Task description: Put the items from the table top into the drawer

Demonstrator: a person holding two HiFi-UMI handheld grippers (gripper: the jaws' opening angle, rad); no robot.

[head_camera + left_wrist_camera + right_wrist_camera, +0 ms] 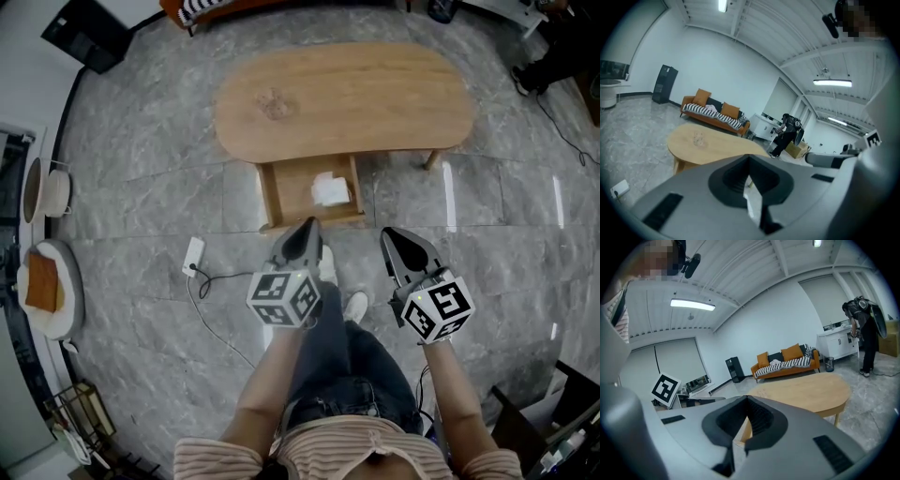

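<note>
Head view, nearest to us: we're holding the left gripper (308, 225) and right gripper (391, 234) up in front of us, both pinched fully closed and carrying nothing. Just past them the drawer (269, 192) is hanging open under the table, and a white item (330, 189) is lying in its right half, with the rest bare wood. Farther out, the table (347, 94) top is looking bare, so we're guessing the loading is done and only pushing the drawer closed is left.

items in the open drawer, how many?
1: a white object at the right of the drawer. The drawer's back lies under the table, so more may be hidden.
</note>
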